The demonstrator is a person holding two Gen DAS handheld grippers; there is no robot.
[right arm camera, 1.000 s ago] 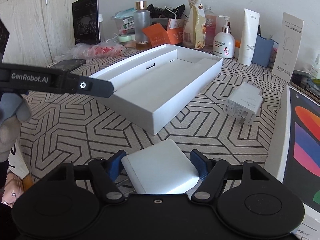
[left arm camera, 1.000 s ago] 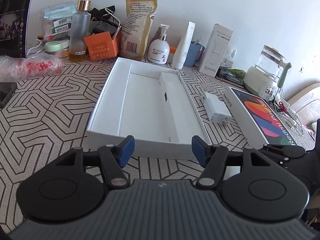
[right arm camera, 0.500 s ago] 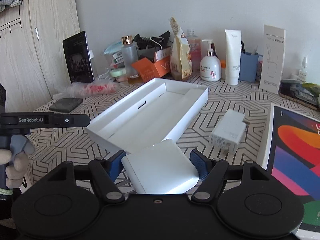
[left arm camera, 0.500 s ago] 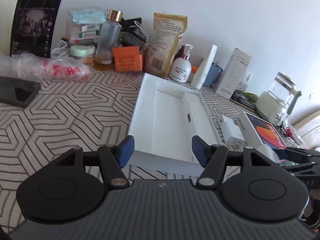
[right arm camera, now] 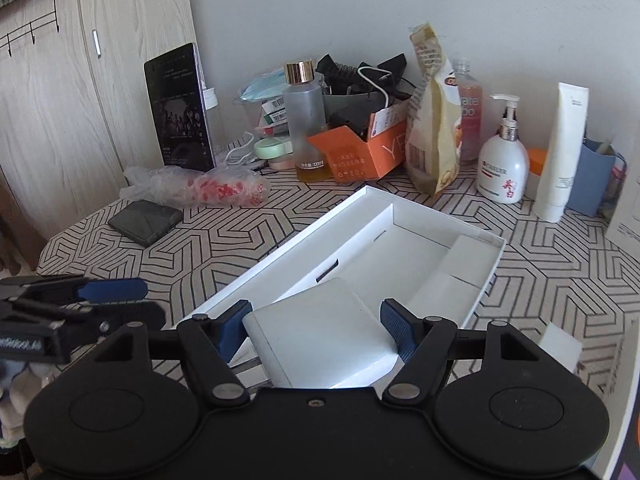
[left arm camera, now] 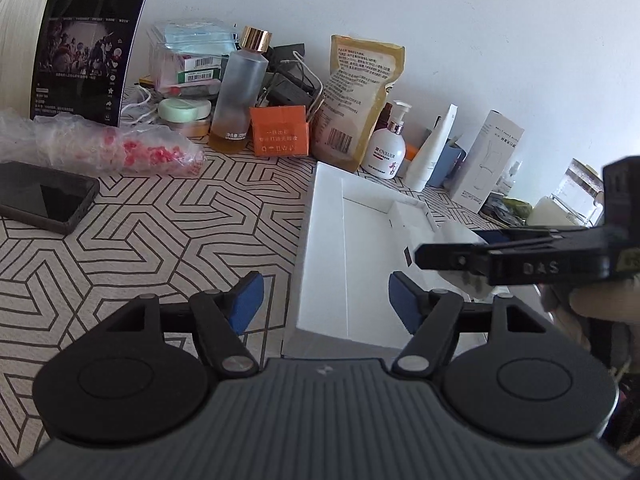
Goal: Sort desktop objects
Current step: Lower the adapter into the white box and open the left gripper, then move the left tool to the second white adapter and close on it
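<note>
My right gripper point(right arm camera: 314, 322) is clamped, both blue pads point(right arm camera: 394, 326) pressed against the sides of what I hold, and reaches forward in a level pose. My left gripper point(left arm camera: 320, 300) has its jaws spread wide with nothing between them, pointing forward. In the left wrist view, my right gripper point(left arm camera: 452, 258) crosses in from the right, side-on.

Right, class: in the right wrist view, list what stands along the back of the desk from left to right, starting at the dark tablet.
Dark tablet → gold-capped bottle → orange box → tan pouch → white pump bottle → white tube → blue holder.
</note>
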